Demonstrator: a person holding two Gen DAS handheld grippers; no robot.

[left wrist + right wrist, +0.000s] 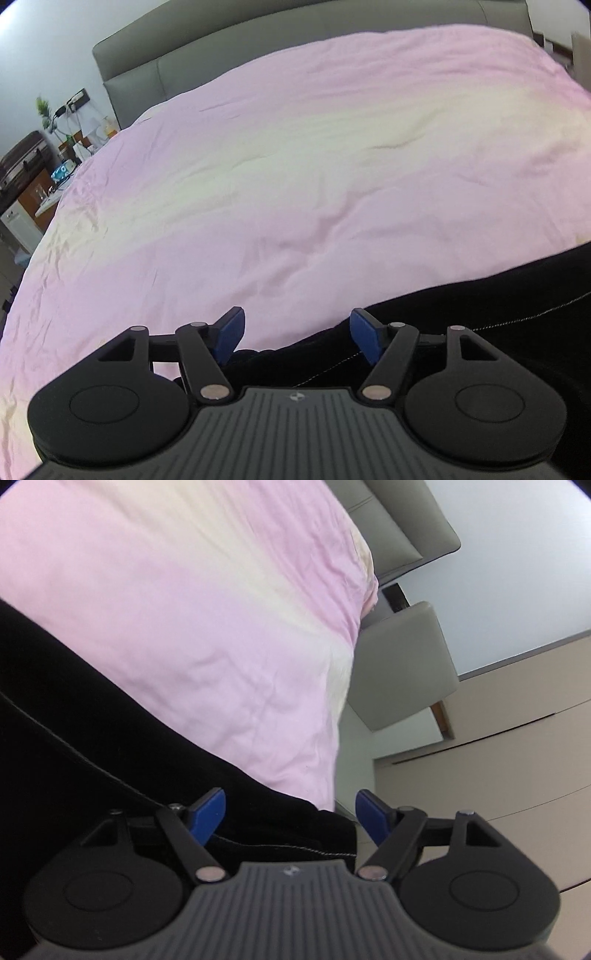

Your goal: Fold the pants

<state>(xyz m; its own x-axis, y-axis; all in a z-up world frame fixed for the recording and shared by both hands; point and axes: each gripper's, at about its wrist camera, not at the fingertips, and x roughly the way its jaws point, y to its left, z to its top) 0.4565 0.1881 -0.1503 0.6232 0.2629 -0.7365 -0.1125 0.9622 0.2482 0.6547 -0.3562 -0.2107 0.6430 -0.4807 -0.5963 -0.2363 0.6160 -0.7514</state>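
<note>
Black pants (480,314) with a pale stitched seam lie on a pink bed cover (295,166), in the lower right of the left wrist view. My left gripper (297,332) is open, its blue pads wide apart. One end of the pants lies below and between the pads, and neither pad presses on it. In the right wrist view the pants (92,720) run from the left down to the bottom. My right gripper (291,814) hangs open over their other end, near the side edge of the bed cover (184,590); its pads do not grip the cloth.
A grey padded headboard (295,29) closes the far end of the bed. A cluttered bedside table (55,158) with a plant and a suitcase stands at the left. Right of the bed are a grey upholstered seat (402,664) and beige cabinet fronts (498,757).
</note>
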